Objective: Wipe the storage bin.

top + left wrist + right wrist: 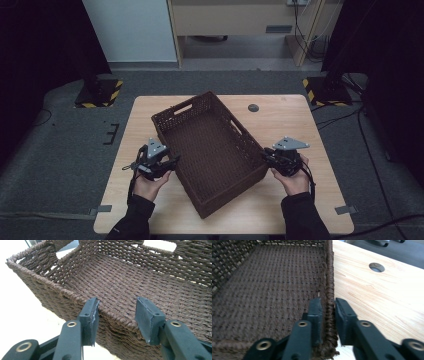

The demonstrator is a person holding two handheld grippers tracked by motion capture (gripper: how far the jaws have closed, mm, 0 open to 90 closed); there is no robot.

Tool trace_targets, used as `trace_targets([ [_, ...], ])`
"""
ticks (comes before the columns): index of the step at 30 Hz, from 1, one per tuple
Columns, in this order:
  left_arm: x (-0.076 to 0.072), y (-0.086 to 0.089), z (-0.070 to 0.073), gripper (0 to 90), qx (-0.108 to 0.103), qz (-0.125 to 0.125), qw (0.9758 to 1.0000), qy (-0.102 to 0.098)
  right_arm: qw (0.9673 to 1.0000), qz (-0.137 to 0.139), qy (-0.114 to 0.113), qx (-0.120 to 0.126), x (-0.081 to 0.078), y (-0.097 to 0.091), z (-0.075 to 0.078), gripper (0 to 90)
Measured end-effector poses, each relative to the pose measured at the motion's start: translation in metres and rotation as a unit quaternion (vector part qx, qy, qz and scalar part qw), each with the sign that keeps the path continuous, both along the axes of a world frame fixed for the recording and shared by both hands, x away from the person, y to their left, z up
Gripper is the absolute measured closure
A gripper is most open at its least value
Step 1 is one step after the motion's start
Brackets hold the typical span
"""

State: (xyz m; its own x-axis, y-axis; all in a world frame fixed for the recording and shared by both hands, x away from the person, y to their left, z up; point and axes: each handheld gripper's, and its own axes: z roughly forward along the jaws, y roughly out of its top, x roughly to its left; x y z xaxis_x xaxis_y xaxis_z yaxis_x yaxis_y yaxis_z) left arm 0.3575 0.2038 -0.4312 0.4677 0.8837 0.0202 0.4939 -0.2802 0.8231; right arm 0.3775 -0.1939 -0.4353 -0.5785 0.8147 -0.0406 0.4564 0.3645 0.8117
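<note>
A dark brown woven basket (210, 142) sits skewed in the middle of the wooden table (285, 125), with nothing in it. My left gripper (172, 161) is at the basket's left long wall. In the left gripper view this gripper (117, 312) is open and its jaws straddle the braided rim (75, 298) without pressing on it. My right gripper (265, 156) is at the right long wall near the front corner. In the right gripper view this gripper (328, 310) has one jaw inside and one outside, pressed against the basket wall (329, 290).
A round cable hole (253, 107) lies in the tabletop behind the basket, also visible as the hole (376, 267) in the right gripper view. Two stand bases with yellow-black stripes (100, 92) sit on the floor beyond the far corners. The table's front edge is near my forearms.
</note>
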Motion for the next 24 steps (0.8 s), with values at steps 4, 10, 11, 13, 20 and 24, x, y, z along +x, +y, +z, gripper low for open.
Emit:
trace_targets([
  [4,-0.004,-0.002,-0.001,49.3,0.009,0.002,1.0,-0.002,0.9996,0.019,0.022,0.005,-0.006,0.0,0.003,80.5],
  [10,-0.001,0.002,-0.002,54.2,0.008,0.015,0.9998,-0.002,0.9987,0.04,0.026,0.016,-0.009,0.004,0.009,75.3],
  [11,0.0,0.002,-0.002,54.3,0.011,0.016,0.9998,-0.002,0.9988,0.039,0.024,0.016,-0.008,0.005,0.009,73.6],
  [13,0.003,0.002,-0.003,55.0,0.017,0.019,0.9996,-0.007,0.9993,0.033,0.009,0.013,-0.004,0.007,0.008,71.1],
  [20,0.007,0.005,-0.005,55.8,0.014,0.024,0.9996,-0.01,0.999,0.034,0.007,0.028,0.003,0.012,-0.001,71.2],
  [24,0.003,0.004,-0.004,53.1,0.009,0.018,0.9998,-0.008,0.9992,0.038,0.011,0.007,0.0,0.018,-0.002,76.8],
])
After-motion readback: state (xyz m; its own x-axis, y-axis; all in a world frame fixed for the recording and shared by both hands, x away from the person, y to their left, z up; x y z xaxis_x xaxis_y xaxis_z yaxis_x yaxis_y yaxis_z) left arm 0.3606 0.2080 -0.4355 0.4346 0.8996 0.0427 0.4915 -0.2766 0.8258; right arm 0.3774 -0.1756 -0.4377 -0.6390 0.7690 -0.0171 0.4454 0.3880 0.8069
